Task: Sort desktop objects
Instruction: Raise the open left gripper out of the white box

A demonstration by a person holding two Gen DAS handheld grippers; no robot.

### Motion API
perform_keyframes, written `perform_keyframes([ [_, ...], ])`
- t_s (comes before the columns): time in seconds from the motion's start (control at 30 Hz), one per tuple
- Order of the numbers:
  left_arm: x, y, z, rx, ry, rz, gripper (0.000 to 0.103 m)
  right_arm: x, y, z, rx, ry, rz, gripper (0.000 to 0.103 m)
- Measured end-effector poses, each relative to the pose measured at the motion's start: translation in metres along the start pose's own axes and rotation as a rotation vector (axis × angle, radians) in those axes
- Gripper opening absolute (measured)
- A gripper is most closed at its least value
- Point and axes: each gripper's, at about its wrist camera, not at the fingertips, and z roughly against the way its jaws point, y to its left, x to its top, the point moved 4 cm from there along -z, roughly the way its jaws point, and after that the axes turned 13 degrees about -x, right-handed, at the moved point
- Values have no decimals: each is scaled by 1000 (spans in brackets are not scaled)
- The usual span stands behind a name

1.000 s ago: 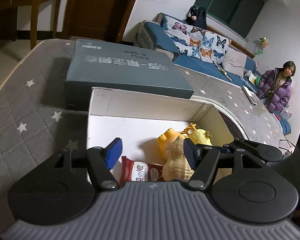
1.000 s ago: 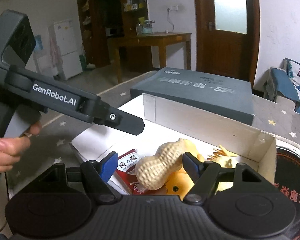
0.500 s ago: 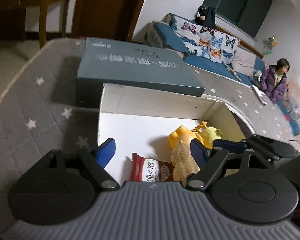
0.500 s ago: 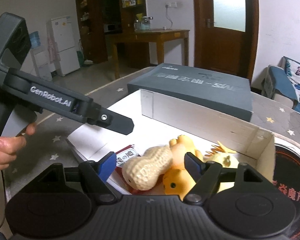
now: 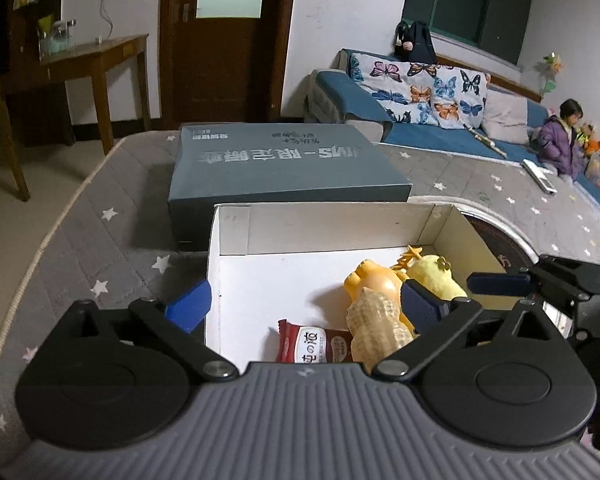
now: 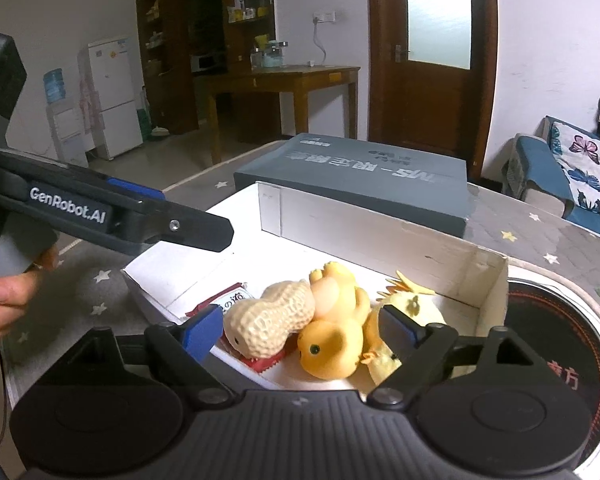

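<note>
A white cardboard box (image 5: 236, 236) (image 6: 380, 236) sits on the star-patterned grey table cover. Inside it lie a peanut toy (image 6: 268, 322) (image 5: 374, 328), an orange duck toy (image 6: 332, 340) (image 5: 374, 280), a yellow toy (image 6: 414, 304) (image 5: 436, 278) and a red snack packet (image 5: 312, 346) (image 6: 224, 302). The peanut rests on the packet and against the duck. My right gripper (image 6: 300, 332) hovers over the box's near edge, its jaws opening, and its pads press on nothing. My left gripper (image 5: 304, 306) is also opening, with nothing gripped. One of its fingers (image 6: 180, 228) reaches in from the left.
A flat grey box (image 5: 284, 168) (image 6: 360, 176) lies right behind the white one. A round dark plate with red writing (image 6: 560, 320) sits to the box's right. A remote (image 5: 540, 172) lies farther off. A person in a purple coat (image 5: 556, 148) sits by the sofa.
The right gripper let go of the peanut, which dropped onto the packet and duck. Both grippers' jaws spread wider. The left gripper rolled and drew back a little from the box.
</note>
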Motion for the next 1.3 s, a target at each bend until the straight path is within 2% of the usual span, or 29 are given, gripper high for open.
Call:
perform_keyframes([
  [0.33, -19, -20, 10, 4, 27, -60, 101, -9, -1, 18, -22, -16, -16, 97],
  [0.6, -29, -19, 18, 36, 35, -30, 103, -16, 0, 28, -25, -16, -34, 98],
  [0.87, -34, -24, 26, 29, 38, -30, 103, -24, 1, 33, -29, -5, -42, 99],
  [1.3, -34, -37, 22, 109, 62, -99, 103, -23, -6, 35, -41, -9, -54, 99],
])
